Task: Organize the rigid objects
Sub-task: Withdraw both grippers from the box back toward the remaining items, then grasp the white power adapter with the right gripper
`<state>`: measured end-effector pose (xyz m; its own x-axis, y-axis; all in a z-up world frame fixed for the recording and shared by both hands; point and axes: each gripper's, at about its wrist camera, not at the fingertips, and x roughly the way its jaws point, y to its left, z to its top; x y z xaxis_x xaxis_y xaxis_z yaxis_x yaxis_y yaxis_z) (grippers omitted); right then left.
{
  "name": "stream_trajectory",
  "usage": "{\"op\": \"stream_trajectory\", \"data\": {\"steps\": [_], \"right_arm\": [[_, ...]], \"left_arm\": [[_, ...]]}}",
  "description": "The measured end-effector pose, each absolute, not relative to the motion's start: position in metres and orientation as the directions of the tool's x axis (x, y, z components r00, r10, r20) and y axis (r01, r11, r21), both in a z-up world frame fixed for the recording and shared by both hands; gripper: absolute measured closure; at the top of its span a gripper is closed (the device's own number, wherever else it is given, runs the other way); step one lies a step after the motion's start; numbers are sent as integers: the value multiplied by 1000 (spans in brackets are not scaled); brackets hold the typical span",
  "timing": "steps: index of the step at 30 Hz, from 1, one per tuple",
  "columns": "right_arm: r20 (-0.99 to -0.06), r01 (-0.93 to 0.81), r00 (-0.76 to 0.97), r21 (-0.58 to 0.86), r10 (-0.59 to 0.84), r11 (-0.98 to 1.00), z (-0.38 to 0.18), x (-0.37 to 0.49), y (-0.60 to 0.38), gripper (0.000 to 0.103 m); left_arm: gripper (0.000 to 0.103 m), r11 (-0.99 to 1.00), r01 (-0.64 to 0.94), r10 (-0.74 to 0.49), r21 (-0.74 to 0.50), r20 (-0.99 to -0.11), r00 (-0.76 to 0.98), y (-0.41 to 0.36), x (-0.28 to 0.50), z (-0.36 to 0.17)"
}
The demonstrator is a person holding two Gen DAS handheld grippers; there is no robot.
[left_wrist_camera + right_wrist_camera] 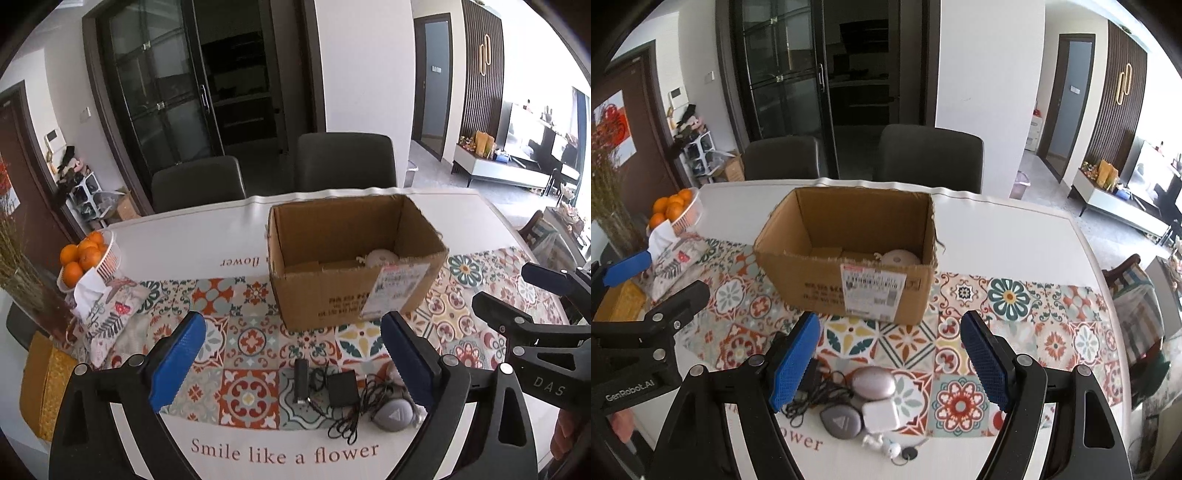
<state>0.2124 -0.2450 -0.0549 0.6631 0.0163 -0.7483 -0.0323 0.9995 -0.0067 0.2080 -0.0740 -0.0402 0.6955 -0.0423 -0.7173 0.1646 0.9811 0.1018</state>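
- Both grippers hang over our near edge of the table, nothing between the pads of either: left gripper (pixel 291 363) spread wide, right gripper (pixel 890 363) parted and empty.
- Landmark: cardboard box (pixel 849 291), open-topped, in the middle of the patterned tablecloth (pixel 1049 343). A round white item (pixel 899 256) already lies inside, at its right end.
- Still loose on our side of the box: black adapter (pixel 341 387) with its tangled cable (pixel 351 421), small dark stick (pixel 301 382), grey teardrop tracker (pixel 841 421), pinkish oval case (pixel 873 382), white charger cube (pixel 881 415), white earbuds (pixel 882 445).
- We judge the step: between placements, choosing the next pick.
- Next move calls for lowering one gripper squarely over a single item; the pile is tightly packed, so the cable may drag neighbours.
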Motion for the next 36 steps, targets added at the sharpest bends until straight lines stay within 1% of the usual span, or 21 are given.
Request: {"op": "stream_trajectory", "data": {"steps": [9,16,36], "right_arm": [[-760,-55,650,-6,31,998,-75,194,-246,25],[-790,-93,611,-15,45,996,-99,187,-244,25],[-891,-179,437,47,123,983,-185,192,-250,26]], "left_arm": [[6,985,161,-51,69,-764,644,-75,187,-66],[6,987,151,-45,54,-808,588,-75,177,-93],[6,989,117,27,88,-897,441,-84,168,-164]]}}
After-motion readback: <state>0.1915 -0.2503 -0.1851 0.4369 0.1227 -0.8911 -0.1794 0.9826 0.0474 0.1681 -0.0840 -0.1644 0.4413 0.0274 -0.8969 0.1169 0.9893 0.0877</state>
